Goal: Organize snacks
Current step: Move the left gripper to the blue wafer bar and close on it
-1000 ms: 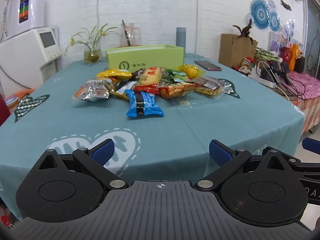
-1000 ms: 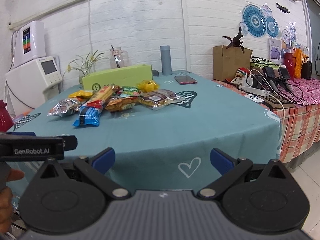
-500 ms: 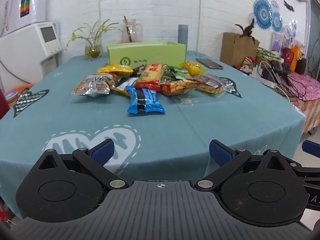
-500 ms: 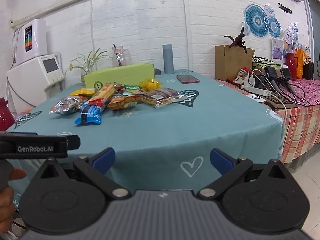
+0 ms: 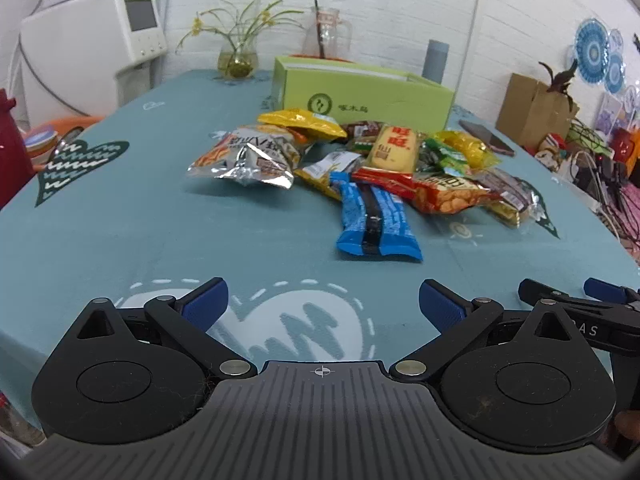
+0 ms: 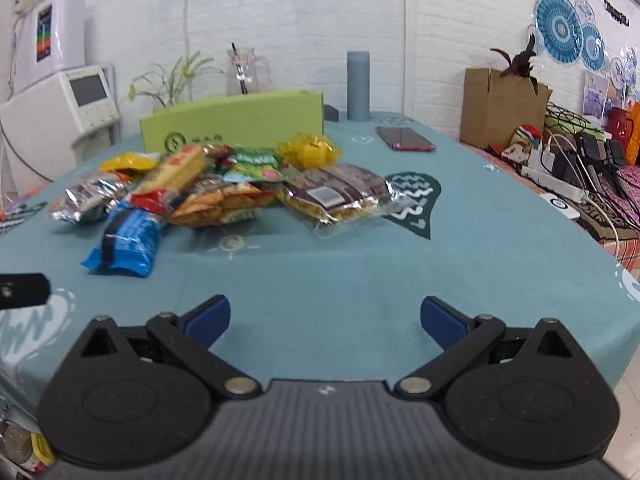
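I am holding my left gripper [image 5: 323, 304] and right gripper [image 6: 324, 320] spread wide and empty, eyeing the light, crinkly, slippery blue packet [image 5: 374, 218] lying nearest in the mid-table pile, probably best pinched across its flat middle.

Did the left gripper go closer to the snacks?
Yes. The left gripper moved forward over the table; the blue snack and green box look bigger and lower now.

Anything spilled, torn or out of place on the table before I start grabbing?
Nothing spilled or torn that I can see. The snacks lie overlapping in a loose pile in front of the green box; a phone lies beside them.
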Demonstrator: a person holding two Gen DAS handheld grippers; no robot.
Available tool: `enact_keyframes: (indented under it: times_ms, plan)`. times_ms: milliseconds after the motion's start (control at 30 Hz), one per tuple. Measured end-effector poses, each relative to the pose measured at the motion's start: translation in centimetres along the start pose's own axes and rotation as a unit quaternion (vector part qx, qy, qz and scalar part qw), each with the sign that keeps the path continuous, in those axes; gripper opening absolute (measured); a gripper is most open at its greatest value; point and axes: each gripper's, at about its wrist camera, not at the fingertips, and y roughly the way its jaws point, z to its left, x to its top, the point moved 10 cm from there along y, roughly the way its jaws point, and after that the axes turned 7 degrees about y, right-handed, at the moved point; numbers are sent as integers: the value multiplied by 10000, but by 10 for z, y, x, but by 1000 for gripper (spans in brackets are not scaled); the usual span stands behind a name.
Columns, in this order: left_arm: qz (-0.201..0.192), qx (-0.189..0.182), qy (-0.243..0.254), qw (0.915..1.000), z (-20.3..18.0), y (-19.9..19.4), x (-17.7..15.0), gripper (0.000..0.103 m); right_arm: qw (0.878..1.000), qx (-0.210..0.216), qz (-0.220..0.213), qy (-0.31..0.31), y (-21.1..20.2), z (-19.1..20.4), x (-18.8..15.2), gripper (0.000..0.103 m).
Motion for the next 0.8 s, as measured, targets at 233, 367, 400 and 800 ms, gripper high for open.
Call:
enact_keyframes:
  times_ms: [233, 367, 400, 800]
  plan:
    - [465, -204, 26, 9987, 10, 23, -1, 92, 9994, 303, 65, -181, 19, 5, 10, 101]
    - [490, -256, 29, 9985, 26, 29, 14, 91, 9987, 410, 97, -275, 17, 1, 11, 101]
    - [453, -271, -7, 9986, 33, 30, 22, 91, 9988, 339, 284, -207, 17, 2, 13, 101]
    - [302, -1342, -453, 9895, 55, 48, 93, 86, 9625, 2322, 577, -1275, 13, 162, 27, 101]
